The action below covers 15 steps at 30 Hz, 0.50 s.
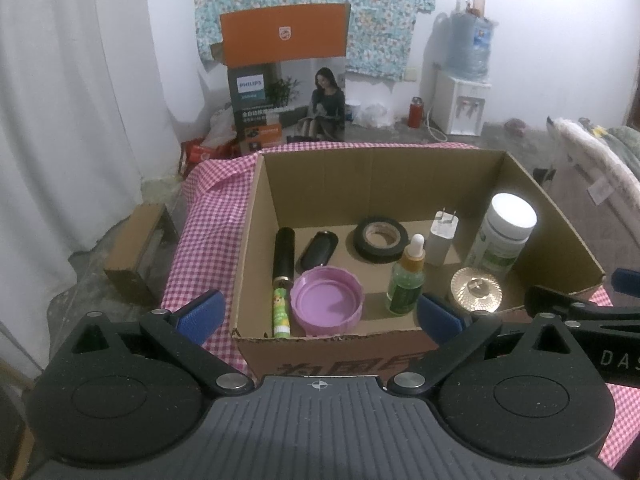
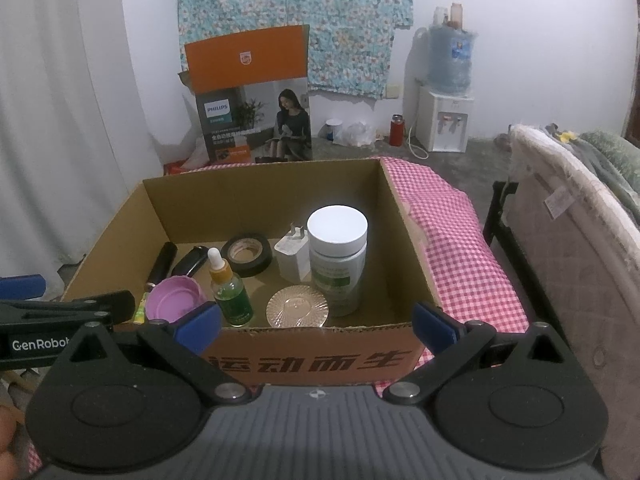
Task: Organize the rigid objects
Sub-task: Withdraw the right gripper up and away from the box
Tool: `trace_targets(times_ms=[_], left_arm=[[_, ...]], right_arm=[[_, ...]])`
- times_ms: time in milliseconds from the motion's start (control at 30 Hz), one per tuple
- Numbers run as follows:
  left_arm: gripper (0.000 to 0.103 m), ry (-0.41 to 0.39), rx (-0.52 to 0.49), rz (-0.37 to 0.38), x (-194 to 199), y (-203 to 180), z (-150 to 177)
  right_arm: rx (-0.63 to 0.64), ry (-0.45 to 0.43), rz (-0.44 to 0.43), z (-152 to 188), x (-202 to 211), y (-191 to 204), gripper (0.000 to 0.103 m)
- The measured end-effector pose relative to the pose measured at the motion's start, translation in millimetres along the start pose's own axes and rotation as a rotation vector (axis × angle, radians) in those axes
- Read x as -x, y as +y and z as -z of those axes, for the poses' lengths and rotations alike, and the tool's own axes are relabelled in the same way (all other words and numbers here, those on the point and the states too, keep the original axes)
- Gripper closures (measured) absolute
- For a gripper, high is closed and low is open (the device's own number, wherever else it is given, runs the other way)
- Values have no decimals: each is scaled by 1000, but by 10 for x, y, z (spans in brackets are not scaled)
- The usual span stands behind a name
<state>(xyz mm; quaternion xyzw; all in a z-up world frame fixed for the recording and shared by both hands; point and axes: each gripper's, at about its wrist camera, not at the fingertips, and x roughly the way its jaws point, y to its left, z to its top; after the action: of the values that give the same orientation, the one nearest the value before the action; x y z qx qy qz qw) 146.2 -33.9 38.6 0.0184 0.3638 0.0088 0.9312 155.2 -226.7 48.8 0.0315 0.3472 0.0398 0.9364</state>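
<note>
An open cardboard box [image 1: 256,216] [image 2: 404,216] stands on the pink checked cloth. Inside it are a purple lid [image 1: 326,302] [image 2: 174,300], a green dropper bottle [image 1: 407,280] [image 2: 231,292], a black tape roll [image 1: 381,239] [image 2: 247,253], a white charger [image 1: 441,238] [image 2: 294,256], a white-capped jar [image 1: 502,236] [image 2: 339,260], a gold lid [image 1: 476,290] [image 2: 298,306], a black tube [image 1: 284,254], a black key fob [image 1: 317,251] and a small green stick [image 1: 281,314]. My left gripper [image 1: 320,312] and right gripper [image 2: 318,320] are both open and empty, in front of the box's near wall.
A Philips carton [image 1: 286,76] stands on the floor behind the table. A water dispenser [image 1: 464,80] is at the back right. A bed [image 2: 580,216] lies to the right. A small cardboard box [image 1: 138,252] sits on the floor at left.
</note>
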Motion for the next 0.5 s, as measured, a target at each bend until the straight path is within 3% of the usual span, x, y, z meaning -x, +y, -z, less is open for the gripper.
trace_targets(times_ms=[500], left_arm=[[0, 8, 3, -2, 16, -2, 15]], right_arm=[[3, 4, 0, 0, 11, -11, 0]])
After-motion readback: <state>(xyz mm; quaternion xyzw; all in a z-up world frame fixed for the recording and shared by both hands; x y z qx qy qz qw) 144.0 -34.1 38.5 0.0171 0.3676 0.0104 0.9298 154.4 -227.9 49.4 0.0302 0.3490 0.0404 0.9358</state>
